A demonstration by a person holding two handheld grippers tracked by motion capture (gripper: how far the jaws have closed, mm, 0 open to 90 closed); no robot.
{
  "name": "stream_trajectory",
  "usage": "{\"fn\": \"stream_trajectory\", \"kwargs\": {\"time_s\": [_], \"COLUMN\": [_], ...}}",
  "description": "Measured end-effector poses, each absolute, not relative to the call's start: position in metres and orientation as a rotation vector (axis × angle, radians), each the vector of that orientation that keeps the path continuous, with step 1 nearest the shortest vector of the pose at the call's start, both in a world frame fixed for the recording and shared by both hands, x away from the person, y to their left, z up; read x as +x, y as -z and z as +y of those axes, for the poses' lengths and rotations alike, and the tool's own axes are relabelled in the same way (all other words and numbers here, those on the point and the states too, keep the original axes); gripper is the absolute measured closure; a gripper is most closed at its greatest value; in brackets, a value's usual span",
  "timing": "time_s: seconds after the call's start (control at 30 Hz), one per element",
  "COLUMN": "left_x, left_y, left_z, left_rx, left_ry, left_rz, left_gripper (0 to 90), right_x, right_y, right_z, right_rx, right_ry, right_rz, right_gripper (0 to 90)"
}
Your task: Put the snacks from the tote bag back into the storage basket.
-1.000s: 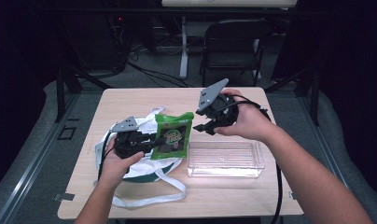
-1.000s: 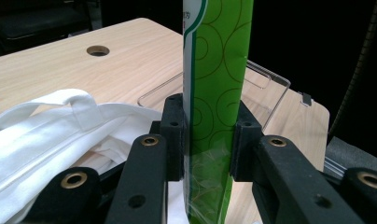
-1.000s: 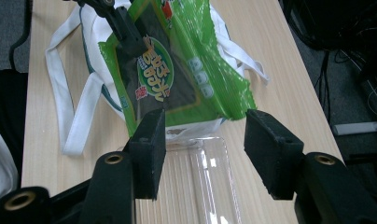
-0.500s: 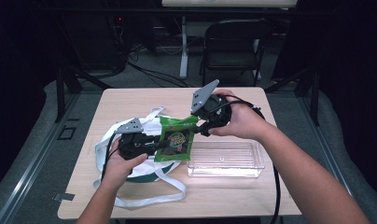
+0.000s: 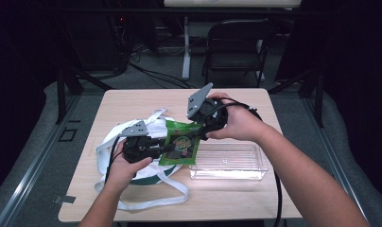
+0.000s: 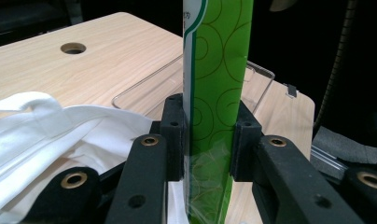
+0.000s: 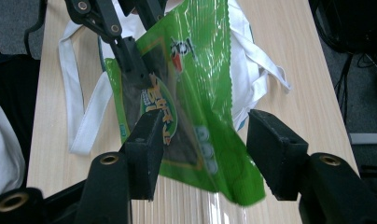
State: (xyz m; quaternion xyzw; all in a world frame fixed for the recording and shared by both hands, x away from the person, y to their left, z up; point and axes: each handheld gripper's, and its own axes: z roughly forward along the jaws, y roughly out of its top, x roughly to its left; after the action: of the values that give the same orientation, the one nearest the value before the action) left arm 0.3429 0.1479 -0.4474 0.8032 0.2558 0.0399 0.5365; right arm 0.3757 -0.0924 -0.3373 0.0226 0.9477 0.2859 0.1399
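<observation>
Snack packet [image 5: 179, 143], green and glossy, hangs above the table [image 5: 132, 101] between my two hands in the high view, over the right edge of the white tote bag [image 5: 146, 128] and just left of the clear plastic bin [image 5: 227, 161]. My left tongs [image 5: 163, 148] come at it from the left and hold its left side; my right tongs [image 5: 198, 135] reach in from the upper right, at its top right corner. Its long axis runs from that corner down towards the table's near edge.

Through the left gripper view, the packet [image 6: 214, 93] stands on edge between the left tongs [image 6: 207, 140], both pads clamped flat on it, its long axis rising straight up; the bin [image 6: 259, 72] lies beyond.

Through the right gripper view, the right tongs [image 7: 203, 149] stand apart, having just been opening, and the packet's [image 7: 196, 84] lower corner sits loosely in the gap without either pad pressing on it. I judge that the left hand alone carries it, so the bin, just right of it, is the likely place to lower it.
</observation>
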Motion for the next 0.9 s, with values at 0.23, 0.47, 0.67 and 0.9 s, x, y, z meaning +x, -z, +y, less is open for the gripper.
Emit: {"fn": "stream_trajectory", "kwargs": {"time_s": [0.23, 0.47, 0.67, 0.9], "left_x": [0.340, 0.339, 0.338, 0.337], "left_y": [0.445, 0.445, 0.445, 0.447], "left_z": [0.144, 0.142, 0.138, 0.135], "left_rx": [1.921, 1.915, 1.927, 1.929], "left_ry": [-0.093, -0.083, -0.081, -0.080], "left_rz": [0.585, 0.572, 0.556, 0.546], "left_gripper": [72.6, 72.6, 72.6, 72.6], "right_x": [0.377, 0.378, 0.378, 0.379], "right_y": [0.341, 0.344, 0.349, 0.354], "right_z": [-0.087, -0.085, -0.082, -0.080], "right_rx": [0.043, 0.030, 0.016, 0.008], "right_ry": [-0.804, -0.783, -0.769, -0.758], "right_rz": [2.761, 2.792, 2.827, 2.859], "right_gripper": [46.3, 48.0, 49.6, 52.2]}}
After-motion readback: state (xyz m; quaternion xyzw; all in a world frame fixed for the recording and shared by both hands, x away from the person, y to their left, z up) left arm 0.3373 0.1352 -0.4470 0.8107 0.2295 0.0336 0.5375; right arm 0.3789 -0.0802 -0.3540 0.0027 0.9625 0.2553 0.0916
